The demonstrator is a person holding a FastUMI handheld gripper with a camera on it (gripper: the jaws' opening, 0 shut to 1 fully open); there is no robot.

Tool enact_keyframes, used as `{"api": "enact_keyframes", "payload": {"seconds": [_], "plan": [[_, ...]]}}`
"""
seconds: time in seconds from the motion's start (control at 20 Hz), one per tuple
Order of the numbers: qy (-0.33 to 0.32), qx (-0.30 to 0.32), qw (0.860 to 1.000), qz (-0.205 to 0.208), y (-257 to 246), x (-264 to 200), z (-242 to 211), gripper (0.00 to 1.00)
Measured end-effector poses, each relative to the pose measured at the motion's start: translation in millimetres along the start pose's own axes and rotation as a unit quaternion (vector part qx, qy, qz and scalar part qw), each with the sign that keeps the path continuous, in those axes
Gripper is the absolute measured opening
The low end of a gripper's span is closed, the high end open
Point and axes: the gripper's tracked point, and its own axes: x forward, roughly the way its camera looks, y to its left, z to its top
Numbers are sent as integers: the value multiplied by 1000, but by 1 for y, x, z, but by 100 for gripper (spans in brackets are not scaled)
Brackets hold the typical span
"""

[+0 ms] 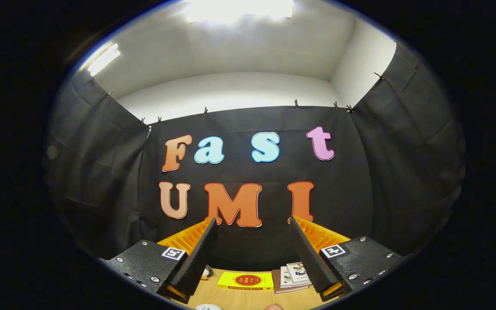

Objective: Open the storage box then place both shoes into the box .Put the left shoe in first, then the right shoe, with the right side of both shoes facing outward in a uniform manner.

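1. The black cloth wall of the booth stands well beyond the gripper, with the pale ceiling above it; the camera looks level or slightly upward, not down at a work surface.
2. The light wooden tabletop lies low between and beneath the fingers, and neither a storage box nor a shoe can be seen on the part that shows, so where they are cannot be told.
3. The two-finger gripper is held with its jaws spread wide apart; nothing lies between them and nothing is gripped.
4. A flat yellow book with a red round mark lies on the tabletop between the fingers, just beside a small stack of thin paperback books; both are apart from the fingers.
5. Judged from this, the task looks to be at its start: the box is not yet opened and the left shoe and then the right are still to be placed.
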Motion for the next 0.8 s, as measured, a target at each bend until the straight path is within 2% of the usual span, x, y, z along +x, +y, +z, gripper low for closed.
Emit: {"api": "enact_keyframes", "payload": {"seconds": [0.25, 0.55, 0.8], "plan": [[6, -3, 1000, 24, 19, -4, -3, 98], [37, -9, 999, 32, 27, -5, -24, 99], [108, -19, 993, 51, 43, -7, -70, 99]]}}
